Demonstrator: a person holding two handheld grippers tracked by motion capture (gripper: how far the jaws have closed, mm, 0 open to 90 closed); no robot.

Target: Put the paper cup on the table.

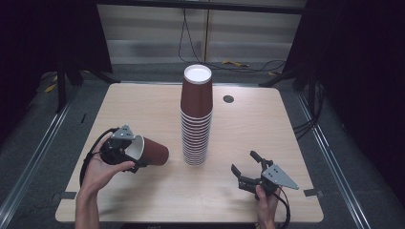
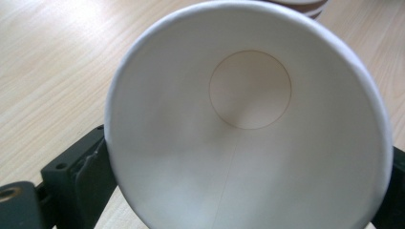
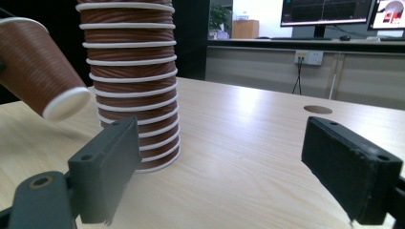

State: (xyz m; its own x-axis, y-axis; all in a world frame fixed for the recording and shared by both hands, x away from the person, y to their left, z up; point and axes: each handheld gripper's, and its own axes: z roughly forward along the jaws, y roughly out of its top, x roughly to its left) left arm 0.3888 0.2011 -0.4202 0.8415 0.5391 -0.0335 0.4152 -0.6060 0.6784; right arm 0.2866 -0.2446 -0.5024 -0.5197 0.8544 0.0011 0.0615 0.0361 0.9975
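My left gripper [image 1: 125, 151] clamps a brown paper cup [image 1: 152, 150] by its rim near the table's [image 1: 143, 102] left edge; my right gripper [image 1: 248, 168] gapes empty by the front-right corner, the inverted cup stack [image 1: 196, 117] mid-table

Light wood-grain table [image 1: 267, 124], rect. w/ rounded corners. Round black cable hole [image 1: 228, 99] near far edge, right of centre. Grey tape tabs at both near corners: left [image 1: 64, 195], right [image 1: 311, 192]. Grey floor around the table, metal rails [image 1: 33, 157] running down each side. Black cables [image 1: 188, 38] hang down the pale back wall and trail across the floor; yellow item [image 1: 234, 63] lies among them, too small to ID. Black curtains [image 1: 43, 33] on both sides. Right gripper view: monitors [image 3: 325, 12] lit at top right, white wall socket [image 3: 308, 57] w/ a cord below, potted plant [image 3: 220, 16] beside a brown box [image 3: 243, 28].
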